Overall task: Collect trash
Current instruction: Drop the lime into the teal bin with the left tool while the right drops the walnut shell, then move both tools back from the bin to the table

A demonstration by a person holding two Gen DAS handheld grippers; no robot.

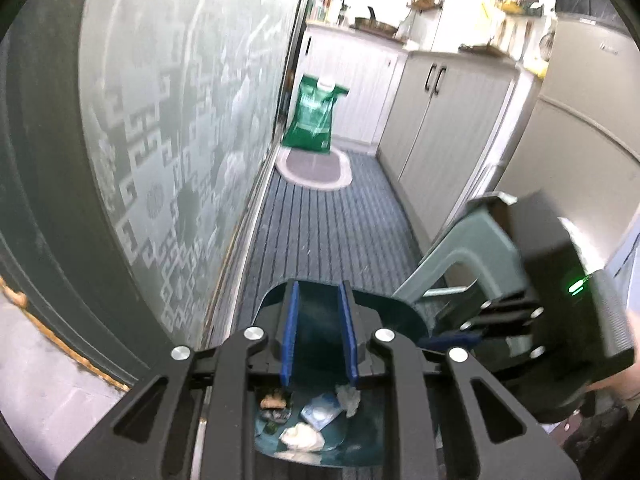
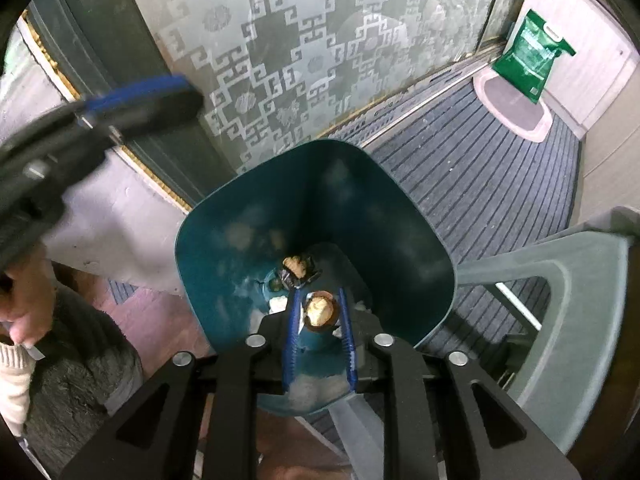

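A teal trash bin stands on the striped floor mat; several scraps lie at its bottom, among them white tissues, a blue-white packet and a brown scrap on black wrapper. My right gripper reaches down into the bin, its blue pads closed on a round brown piece of trash. My left gripper hangs over the bin's rim, jaws apart and empty. It also shows blurred at upper left in the right wrist view.
A frosted patterned glass door runs along the left. A grey plastic stool stands right of the bin. A green bag and oval rug lie at the far end, with white cabinets on the right.
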